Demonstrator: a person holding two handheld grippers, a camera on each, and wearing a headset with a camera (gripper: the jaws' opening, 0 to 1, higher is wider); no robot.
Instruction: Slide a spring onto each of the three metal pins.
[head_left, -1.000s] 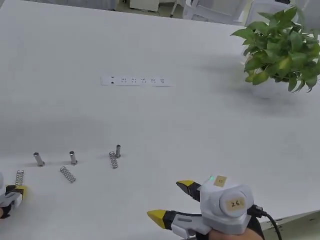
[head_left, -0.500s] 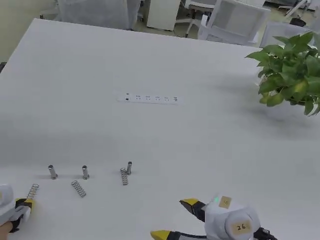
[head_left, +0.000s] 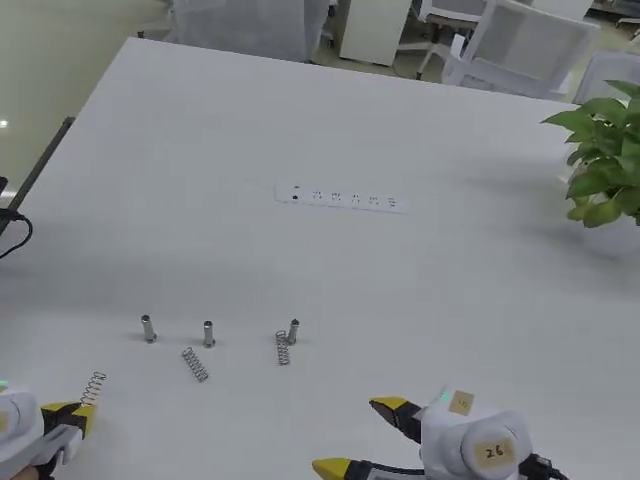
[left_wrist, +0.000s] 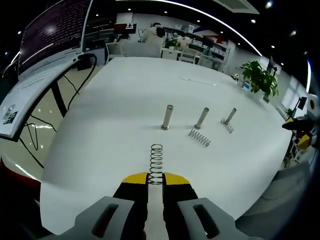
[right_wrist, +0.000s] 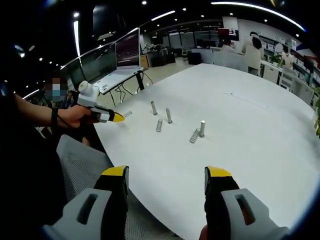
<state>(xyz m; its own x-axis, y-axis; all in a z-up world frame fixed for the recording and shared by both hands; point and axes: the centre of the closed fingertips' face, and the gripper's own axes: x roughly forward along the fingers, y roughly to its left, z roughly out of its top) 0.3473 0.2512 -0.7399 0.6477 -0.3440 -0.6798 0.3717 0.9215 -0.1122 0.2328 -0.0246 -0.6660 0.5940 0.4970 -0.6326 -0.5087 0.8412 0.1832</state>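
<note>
Pins stand upright in a row on the white table (head_left: 450, 290): left pin (head_left: 148, 328), middle pin (head_left: 208, 333), right pin (head_left: 293, 330). A loose spring (head_left: 195, 363) lies flat just near of the middle pin. A second spring (head_left: 282, 347) lies just beside the right pin, on its left. At the near left, the left gripper (left_wrist: 155, 178) has its jaws closed on a third spring (left_wrist: 156, 162), which points toward the pins. The right gripper (head_left: 358, 437) hovers at the near edge, jaws wide apart. A power strip (head_left: 340, 198) lies farther off.
</note>
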